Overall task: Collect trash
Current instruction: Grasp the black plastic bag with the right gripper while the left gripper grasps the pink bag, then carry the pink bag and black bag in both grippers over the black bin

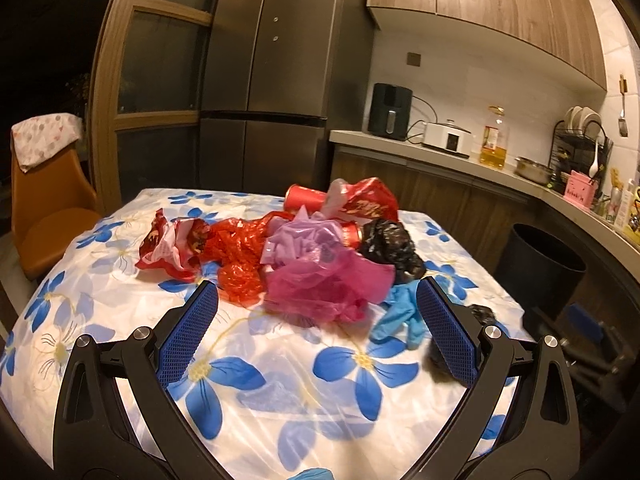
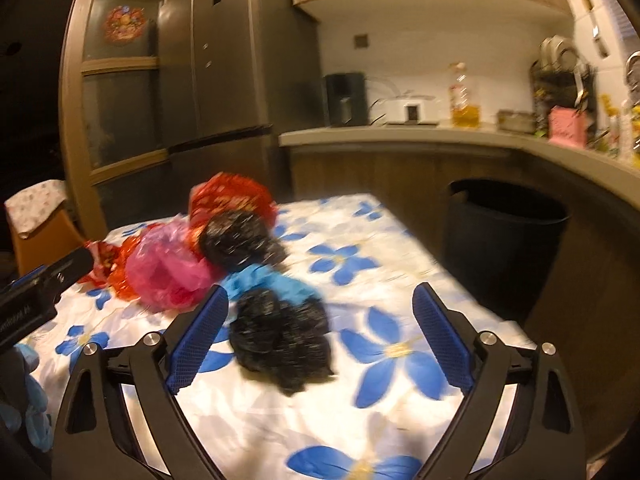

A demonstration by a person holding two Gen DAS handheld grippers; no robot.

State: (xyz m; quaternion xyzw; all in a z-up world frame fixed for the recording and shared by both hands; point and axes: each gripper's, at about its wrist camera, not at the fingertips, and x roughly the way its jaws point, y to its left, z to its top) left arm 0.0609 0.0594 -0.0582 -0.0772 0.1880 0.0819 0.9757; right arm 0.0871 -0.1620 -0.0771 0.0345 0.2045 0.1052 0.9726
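Dim kitchen, warm light glaring off wooden wall cabinets [image 1: 500,4]. Left of the grey counter [image 1: 452,160]: tall dark fridge [image 1: 272,60], then a glazed wooden door [image 1: 160,60]. Farther left: orange chair [image 1: 44,208]. Behind the counter: white tiled wall [image 1: 460,80].

Tablecloth [image 1: 280,364] white, printed with blue flowers with yellow centres. Trash noted in pink bag [image 1: 328,284], lilac bag [image 1: 296,244], red bag [image 1: 236,256], black crumpled bag [image 1: 394,248], and light blue glove [image 1: 396,316]. Bin [image 2: 504,232] black. Chair [image 1: 44,216] orange. Gripper pads [image 1: 188,340] blue, dotted texture; frames black.
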